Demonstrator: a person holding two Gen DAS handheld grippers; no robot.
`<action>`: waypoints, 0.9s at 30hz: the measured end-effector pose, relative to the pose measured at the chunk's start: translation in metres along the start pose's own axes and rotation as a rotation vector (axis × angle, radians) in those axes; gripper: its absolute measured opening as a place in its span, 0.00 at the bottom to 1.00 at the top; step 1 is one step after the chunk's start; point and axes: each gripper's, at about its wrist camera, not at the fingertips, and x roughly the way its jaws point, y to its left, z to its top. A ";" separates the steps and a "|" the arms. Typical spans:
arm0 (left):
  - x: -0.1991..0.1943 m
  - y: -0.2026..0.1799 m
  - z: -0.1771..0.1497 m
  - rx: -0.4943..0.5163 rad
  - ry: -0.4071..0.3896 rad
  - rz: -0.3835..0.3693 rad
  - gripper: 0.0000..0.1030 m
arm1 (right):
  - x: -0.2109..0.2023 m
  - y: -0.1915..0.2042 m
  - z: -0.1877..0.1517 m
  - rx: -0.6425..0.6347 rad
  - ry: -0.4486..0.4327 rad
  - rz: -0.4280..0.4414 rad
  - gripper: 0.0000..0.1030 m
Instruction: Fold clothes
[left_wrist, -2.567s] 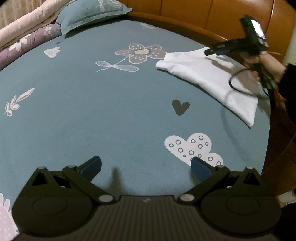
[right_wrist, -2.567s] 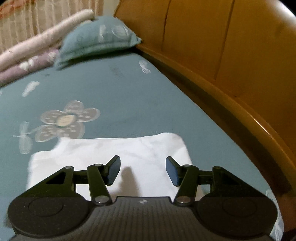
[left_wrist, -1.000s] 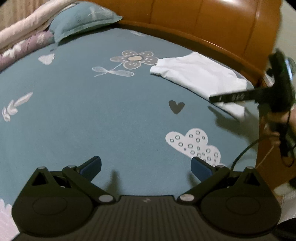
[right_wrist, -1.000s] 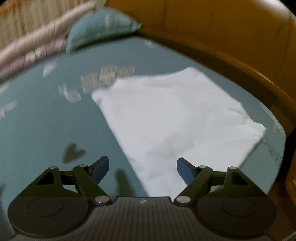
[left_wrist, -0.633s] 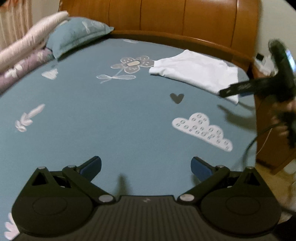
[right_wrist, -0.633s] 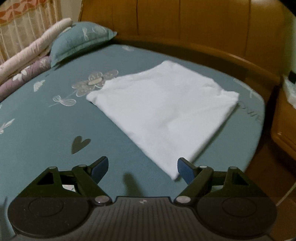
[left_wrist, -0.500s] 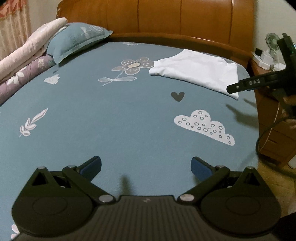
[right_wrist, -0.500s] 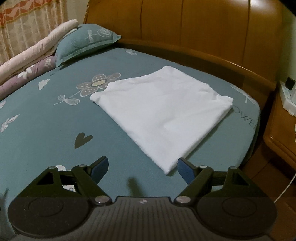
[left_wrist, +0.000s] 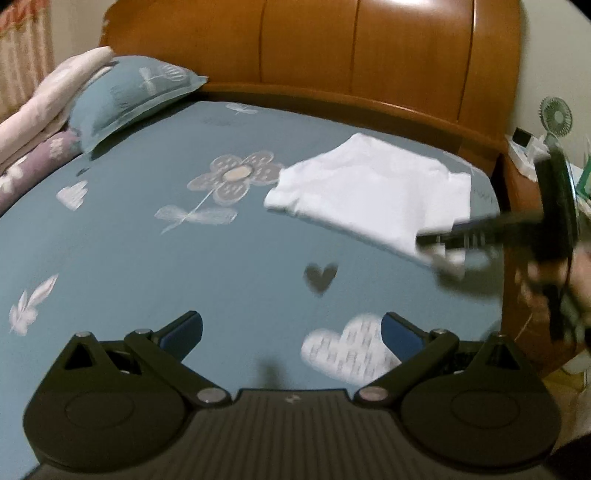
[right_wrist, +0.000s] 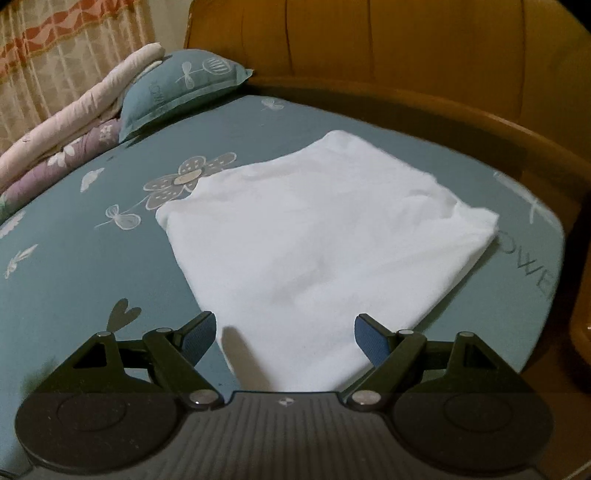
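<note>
The folded white shirt (right_wrist: 314, 251) fills the middle of the right wrist view, lying flat on the bed (right_wrist: 74, 280) near its right edge. Both claws are released and empty: the right gripper (right_wrist: 284, 338) hangs over the shirt's near corner, the left gripper (left_wrist: 291, 332) over bare sheet. A careless nudge at that corner could undo the fold or drag the shirt off the edge.

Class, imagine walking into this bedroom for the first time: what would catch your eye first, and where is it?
A folded white garment lies flat on the blue patterned bedsheet, near the wooden headboard. The right tongs hover open over its near corner. A matching blue pillow leans against rolled bedding on the far side.
</note>
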 end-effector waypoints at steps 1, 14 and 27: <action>0.009 -0.004 0.015 -0.001 0.003 -0.012 0.99 | 0.000 -0.001 -0.001 -0.006 -0.003 0.008 0.84; 0.154 -0.093 0.112 0.052 0.168 -0.103 0.99 | -0.007 -0.004 -0.017 -0.072 -0.038 0.037 0.87; 0.198 -0.106 0.109 0.092 0.233 -0.097 0.99 | -0.005 -0.001 -0.018 -0.076 -0.035 0.032 0.88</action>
